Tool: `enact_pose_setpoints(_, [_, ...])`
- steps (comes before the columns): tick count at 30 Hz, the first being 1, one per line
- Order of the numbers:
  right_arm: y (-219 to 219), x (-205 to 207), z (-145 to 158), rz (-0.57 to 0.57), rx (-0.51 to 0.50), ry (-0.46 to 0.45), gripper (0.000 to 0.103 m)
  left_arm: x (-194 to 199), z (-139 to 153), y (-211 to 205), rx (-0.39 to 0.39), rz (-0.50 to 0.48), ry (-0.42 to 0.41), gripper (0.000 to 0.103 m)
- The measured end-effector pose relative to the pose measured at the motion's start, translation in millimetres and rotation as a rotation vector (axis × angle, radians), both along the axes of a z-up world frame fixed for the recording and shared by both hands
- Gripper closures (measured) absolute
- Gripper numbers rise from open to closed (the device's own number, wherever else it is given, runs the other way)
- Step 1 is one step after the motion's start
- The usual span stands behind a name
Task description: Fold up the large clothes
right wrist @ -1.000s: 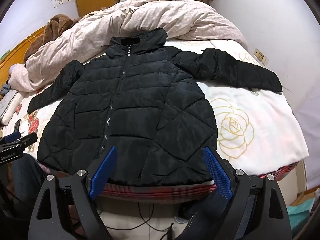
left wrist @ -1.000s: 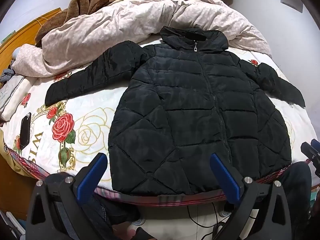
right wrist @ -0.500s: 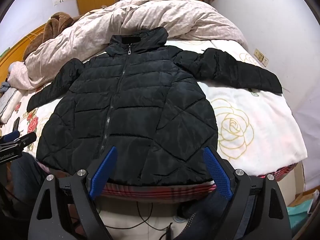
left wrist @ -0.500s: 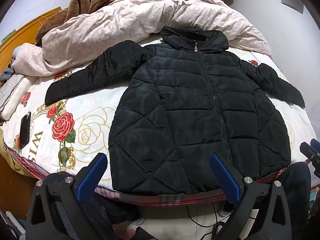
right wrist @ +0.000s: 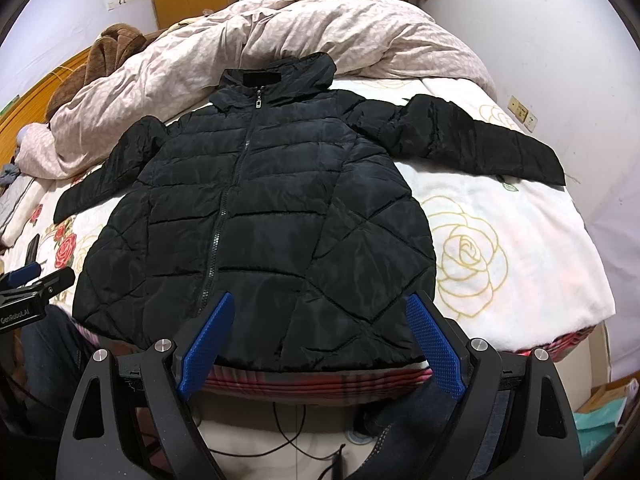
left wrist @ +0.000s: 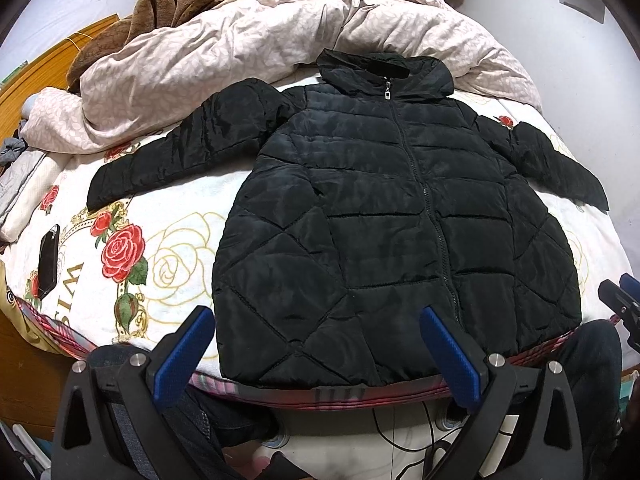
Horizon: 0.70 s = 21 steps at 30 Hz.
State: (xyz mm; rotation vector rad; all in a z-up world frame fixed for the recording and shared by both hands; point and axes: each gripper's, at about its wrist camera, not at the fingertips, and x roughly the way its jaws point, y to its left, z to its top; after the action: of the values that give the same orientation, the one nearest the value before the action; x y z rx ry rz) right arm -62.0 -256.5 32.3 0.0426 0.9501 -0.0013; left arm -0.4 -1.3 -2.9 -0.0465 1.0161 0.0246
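Nearest, the left gripper (left wrist: pixel 316 354) and right gripper (right wrist: pixel 318 338) hung spread and empty at 6 o'clock. Beyond, the black jacket (left wrist: pixel 384 236) lay flat, zipped, on the bed (left wrist: pixel 176 248), sleeves out at 9 and 3, hood at 12 against the duvet (left wrist: pixel 256 40).

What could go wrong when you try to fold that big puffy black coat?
The black coat hangs right at the bed's edge, so a tug on its hem could slide it off. It looks puffy and slippery, so folds may spring open. A swept sleeve might knock the phone. Both hand-held grippers, left and right, are open.
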Motion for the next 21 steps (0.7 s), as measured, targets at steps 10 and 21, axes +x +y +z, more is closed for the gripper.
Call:
enact_pose_setpoints(10, [0.1, 0.8, 0.2, 0.001, 0.000, 0.001, 0.015, 0.0, -0.8, -1.4, -0.002, 0.001, 0.002, 0.000])
enact_pose_setpoints(21, [0.6, 1.6, 0.2, -0.001, 0.001, 0.003, 0.015, 0.0, -0.9, -1.4, -0.003, 0.000, 0.002, 0.000])
